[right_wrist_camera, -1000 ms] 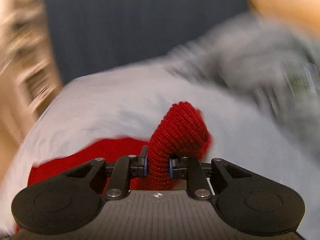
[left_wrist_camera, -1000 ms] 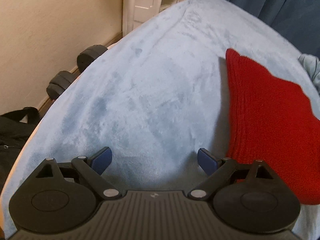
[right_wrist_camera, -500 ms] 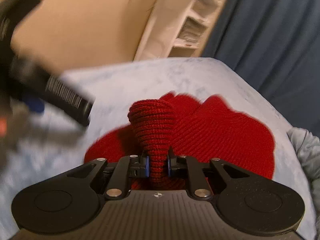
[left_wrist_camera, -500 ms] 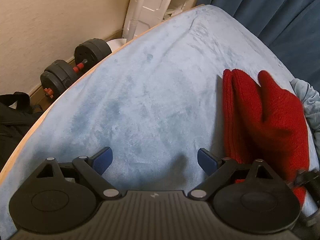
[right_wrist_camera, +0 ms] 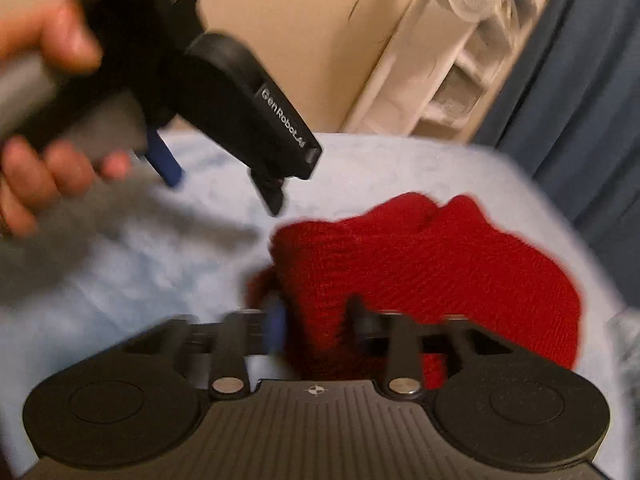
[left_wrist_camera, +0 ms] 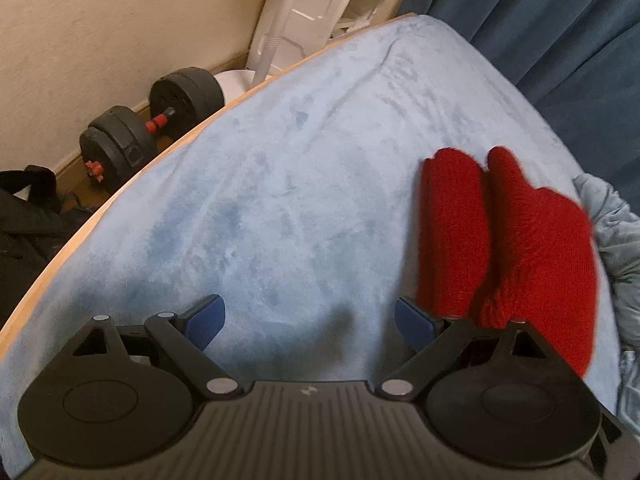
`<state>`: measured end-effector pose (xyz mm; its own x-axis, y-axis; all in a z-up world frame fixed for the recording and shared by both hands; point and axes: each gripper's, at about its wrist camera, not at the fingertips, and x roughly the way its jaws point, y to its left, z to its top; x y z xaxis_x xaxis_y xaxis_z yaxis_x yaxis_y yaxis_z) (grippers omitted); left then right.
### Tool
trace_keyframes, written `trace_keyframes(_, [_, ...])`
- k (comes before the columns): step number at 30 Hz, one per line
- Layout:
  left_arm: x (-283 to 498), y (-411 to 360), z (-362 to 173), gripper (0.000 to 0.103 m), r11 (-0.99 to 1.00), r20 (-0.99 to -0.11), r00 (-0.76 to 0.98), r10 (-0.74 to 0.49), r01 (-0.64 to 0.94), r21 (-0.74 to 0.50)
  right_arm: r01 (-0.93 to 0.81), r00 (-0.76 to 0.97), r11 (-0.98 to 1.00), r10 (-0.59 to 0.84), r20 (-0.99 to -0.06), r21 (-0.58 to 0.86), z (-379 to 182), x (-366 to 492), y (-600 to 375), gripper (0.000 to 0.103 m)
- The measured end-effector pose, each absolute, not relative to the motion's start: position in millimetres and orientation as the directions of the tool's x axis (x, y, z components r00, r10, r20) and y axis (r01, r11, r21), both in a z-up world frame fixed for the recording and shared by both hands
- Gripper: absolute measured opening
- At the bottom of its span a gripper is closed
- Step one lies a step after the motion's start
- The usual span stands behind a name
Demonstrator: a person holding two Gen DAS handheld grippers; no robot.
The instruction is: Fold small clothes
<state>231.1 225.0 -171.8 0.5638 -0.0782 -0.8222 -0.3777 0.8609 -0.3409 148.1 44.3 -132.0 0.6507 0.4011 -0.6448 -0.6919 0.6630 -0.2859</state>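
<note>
A red knit garment (left_wrist_camera: pixel 520 240) lies folded on the light blue blanket (left_wrist_camera: pixel 280 200), to the right of my left gripper (left_wrist_camera: pixel 310 316). That gripper hovers over bare blanket, open, with nothing between its blue pads. In the right wrist view the red knit (right_wrist_camera: pixel 440 264) fills the middle. My right gripper (right_wrist_camera: pixel 316 316) is low over its near edge with its jaws opening. A fold of the knit sits loosely between them. The left gripper (right_wrist_camera: pixel 224 190) shows at the upper left of that view, held by a person's hand (right_wrist_camera: pixel 44 168).
A black dumbbell (left_wrist_camera: pixel 152 128) and a black bag (left_wrist_camera: pixel 28 208) lie on the floor beyond the wooden table edge (left_wrist_camera: pixel 120 200). A white fan stand (left_wrist_camera: pixel 276 36) and a blue curtain (left_wrist_camera: pixel 560 32) stand behind. Grey-blue clothes (left_wrist_camera: pixel 616 232) are bunched at the right.
The right gripper swung the pinched red fold over onto the garment and lowered it, then its jaws spread. The garment now lies doubled. The left gripper shifted slightly and stayed open.
</note>
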Motion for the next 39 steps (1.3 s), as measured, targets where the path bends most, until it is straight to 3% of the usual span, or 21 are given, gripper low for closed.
trace_keyframes(3, [222,220,-153,0.094,0.855,-0.814,0.569,-0.118,-0.359,-0.375,-0.684,0.612,0.711,0.437,-0.659,-0.164,-104,141,25,0.067])
trace_keyframes(8, [210,188,-114,0.094,0.869,-0.793,0.591,-0.145,-0.308,-0.388,-0.508,0.679,0.857,0.333,-0.654,-0.091,-76,104,-32,0.074])
trace_keyframes(10, [215,168,-108,0.094,0.888,-0.807,0.581,-0.109,-0.308,-0.342,-0.425,0.701,0.901,0.267,-0.661,-0.086,-71,93,-51,0.077])
trace_keyframes(14, [235,140,-133,0.095,0.926,-0.866,0.495,0.074,-0.356,-0.125,-0.317,0.686,0.948,0.206,-0.698,-0.032,-65,67,-87,0.079])
trace_keyframes(16, [234,146,-150,0.095,0.916,-0.883,0.465,0.073,-0.382,-0.125,-0.277,0.689,0.961,0.195,-0.698,-0.004,-59,56,-102,0.08])
trace_keyframes(18, [227,154,-153,0.095,0.911,-0.883,0.467,0.045,-0.382,-0.156,-0.233,0.704,0.972,0.19,-0.684,0.03,-56,44,-118,0.088])
trace_keyframes(22, [205,153,-124,0.095,0.935,-0.873,0.485,0.054,-0.331,-0.126,-0.174,0.723,0.975,0.221,-0.655,0.136,-48,34,-151,0.098])
trace_keyframes(31, [173,137,-100,0.095,0.937,-0.863,0.503,-0.032,-0.286,-0.201,-0.006,0.733,0.932,0.251,-0.632,0.363,-50,53,-205,0.102])
trace_keyframes(39, [202,143,-128,0.095,0.827,-0.863,0.47,-0.186,-0.399,-0.396,-0.001,0.706,0.924,0.271,-0.655,0.381,-52,109,-235,0.102])
